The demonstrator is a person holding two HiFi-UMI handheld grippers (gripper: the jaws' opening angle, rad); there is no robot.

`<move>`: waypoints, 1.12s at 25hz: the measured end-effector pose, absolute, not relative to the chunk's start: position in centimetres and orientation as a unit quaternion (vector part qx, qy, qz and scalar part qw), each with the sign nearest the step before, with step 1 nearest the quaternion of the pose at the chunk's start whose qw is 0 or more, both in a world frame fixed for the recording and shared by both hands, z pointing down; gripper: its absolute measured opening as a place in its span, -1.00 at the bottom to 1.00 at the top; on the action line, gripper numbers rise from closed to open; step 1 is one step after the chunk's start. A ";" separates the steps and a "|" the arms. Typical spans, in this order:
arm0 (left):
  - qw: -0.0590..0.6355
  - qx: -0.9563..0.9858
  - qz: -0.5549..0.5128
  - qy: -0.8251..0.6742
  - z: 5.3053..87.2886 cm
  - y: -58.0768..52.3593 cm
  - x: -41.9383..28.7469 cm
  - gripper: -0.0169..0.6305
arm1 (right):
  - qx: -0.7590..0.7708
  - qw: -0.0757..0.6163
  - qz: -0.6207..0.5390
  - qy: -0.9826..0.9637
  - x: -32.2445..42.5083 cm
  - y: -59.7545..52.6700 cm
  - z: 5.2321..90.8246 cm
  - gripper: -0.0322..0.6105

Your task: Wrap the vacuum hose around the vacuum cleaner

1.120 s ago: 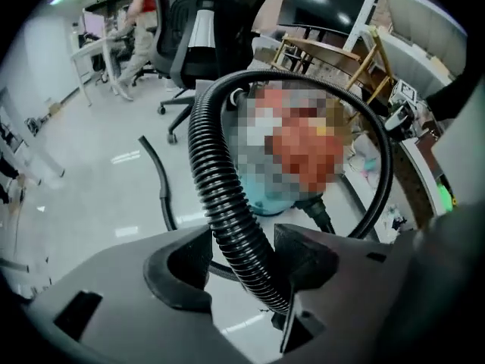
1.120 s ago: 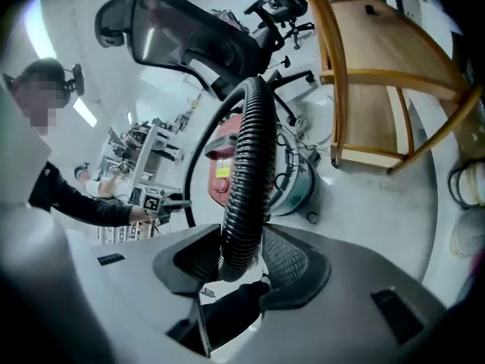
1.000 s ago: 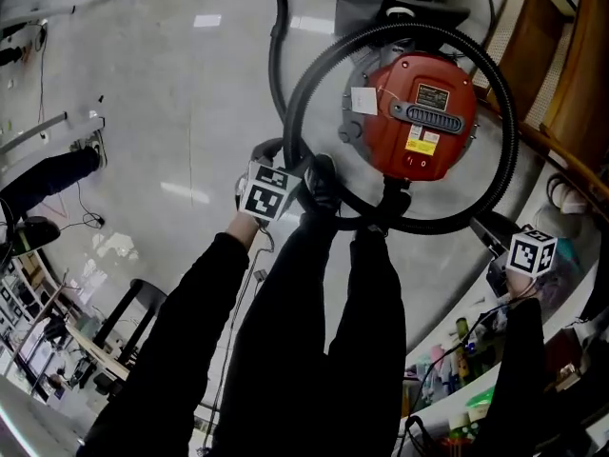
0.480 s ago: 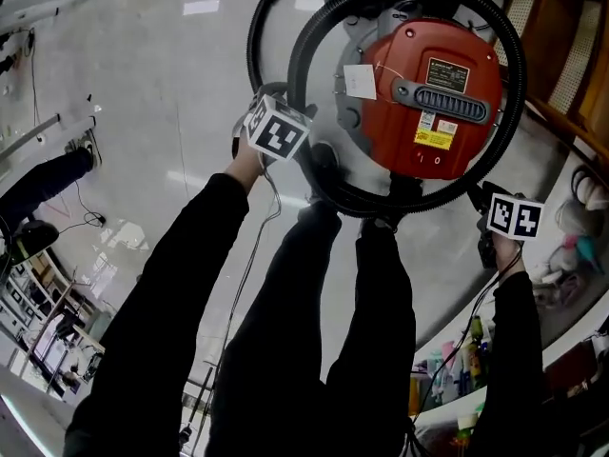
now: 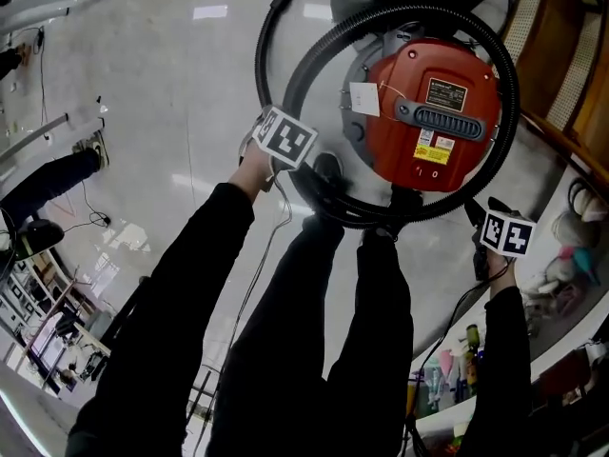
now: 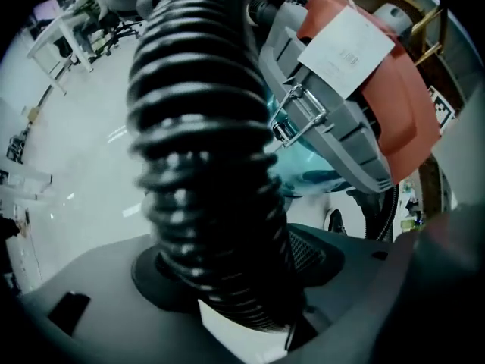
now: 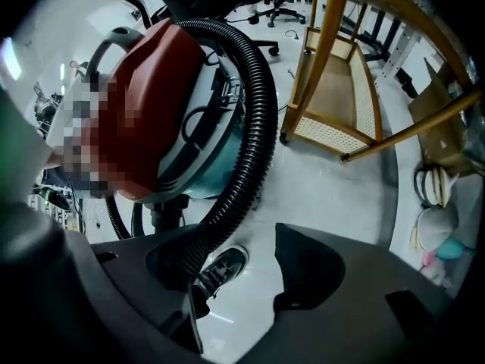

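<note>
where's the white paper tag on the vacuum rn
In the head view the white tag lies on the left side of the red vacuum cleaner top, inside the loop of the black hose.

**Bright floor, dark corners**

White patches of glare lie on the glossy floor (image 5: 190, 84), lit from above. All views bend hard at the edges, and both gripper views have black corners. The hose (image 6: 204, 165) looms close, dim and blurred. The vacuum cleaner (image 5: 433, 112) looks sharp from above.

Vacuum cleaner (image 5: 395, 146) labels (image 5: 445, 94) (too small) cannot be read
</note>
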State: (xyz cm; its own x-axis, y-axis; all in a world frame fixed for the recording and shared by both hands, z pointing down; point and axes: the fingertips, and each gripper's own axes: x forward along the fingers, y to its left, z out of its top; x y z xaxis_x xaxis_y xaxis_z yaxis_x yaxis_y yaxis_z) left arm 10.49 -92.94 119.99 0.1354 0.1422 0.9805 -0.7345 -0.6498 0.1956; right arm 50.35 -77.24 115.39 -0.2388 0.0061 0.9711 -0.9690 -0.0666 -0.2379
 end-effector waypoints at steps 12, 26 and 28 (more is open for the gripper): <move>0.435 0.636 0.558 -0.308 115.1 -89.1 7.3 0.06 | 0.490 0.399 0.556 -0.540 49.8 -77.3 112.2 -0.09; 0.442 0.618 0.566 -0.320 111.7 -85.6 3.9 0.06 | 0.506 0.389 0.550 -0.538 49.8 -76.3 108.4 -0.05; 0.442 0.620 0.563 -0.320 110.3 -84.8 4.2 0.06 | 0.508 0.381 0.554 -0.538 49.4 -75.8 107.0 -0.05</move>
State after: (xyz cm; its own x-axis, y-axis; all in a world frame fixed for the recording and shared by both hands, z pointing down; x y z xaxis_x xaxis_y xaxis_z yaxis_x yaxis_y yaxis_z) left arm 4.22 -84.75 110.28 0.1598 0.1009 0.9820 -0.8955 -0.4038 0.1872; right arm 49.43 -75.82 106.96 -0.1940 -0.1239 0.9731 -0.9691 -0.1299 -0.2098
